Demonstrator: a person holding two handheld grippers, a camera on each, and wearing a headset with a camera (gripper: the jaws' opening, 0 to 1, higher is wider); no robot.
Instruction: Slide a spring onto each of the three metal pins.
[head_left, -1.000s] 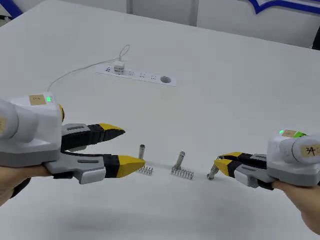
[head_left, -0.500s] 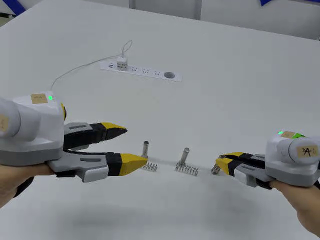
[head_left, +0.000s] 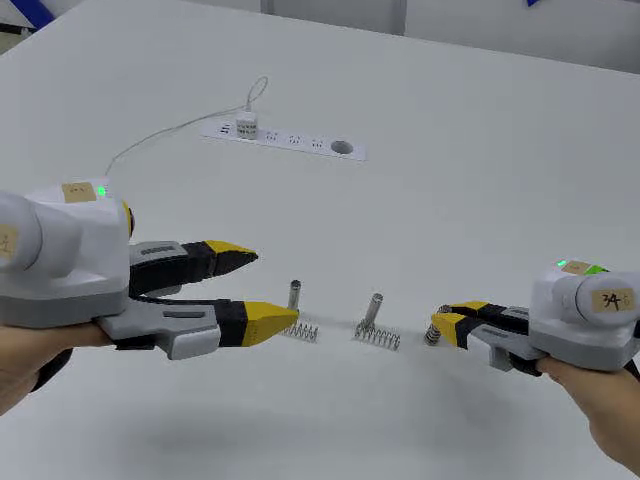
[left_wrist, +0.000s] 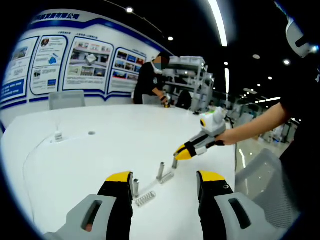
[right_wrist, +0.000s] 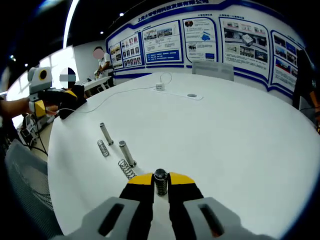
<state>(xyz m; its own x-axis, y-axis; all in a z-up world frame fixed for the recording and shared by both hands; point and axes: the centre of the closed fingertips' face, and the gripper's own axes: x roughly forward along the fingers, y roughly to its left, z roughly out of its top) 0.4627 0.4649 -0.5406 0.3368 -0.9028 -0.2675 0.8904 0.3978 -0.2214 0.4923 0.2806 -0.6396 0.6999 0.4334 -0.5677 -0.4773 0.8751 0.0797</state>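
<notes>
— Stickers: is either one readable?
— The left gripper (head_left: 268, 287) is carrying a tan sticker (head_left: 78, 190) with marks too small to make out. The right gripper (head_left: 445, 325) is showing a label (head_left: 610, 299) that looks like "3A".
— How are the hands posing?
— The left gripper is hovering roughly level over the table (head_left: 450, 200), jaws spread wide and gripping nothing, with its lower tip just beside the upright left pin (head_left: 295, 294). A loose spring (head_left: 302, 331) is lying at that pin's foot. The middle pin (head_left: 375, 306) is standing with a second spring (head_left: 377, 338) lying beside it. The right gripper, low over the table, is pinching the third pin (right_wrist: 160, 181), which has coils around it.
— Anything changing since a second ago?
— Barely. Both grippers are keeping their places and grips, and the view itself is drifting slightly.
</notes>
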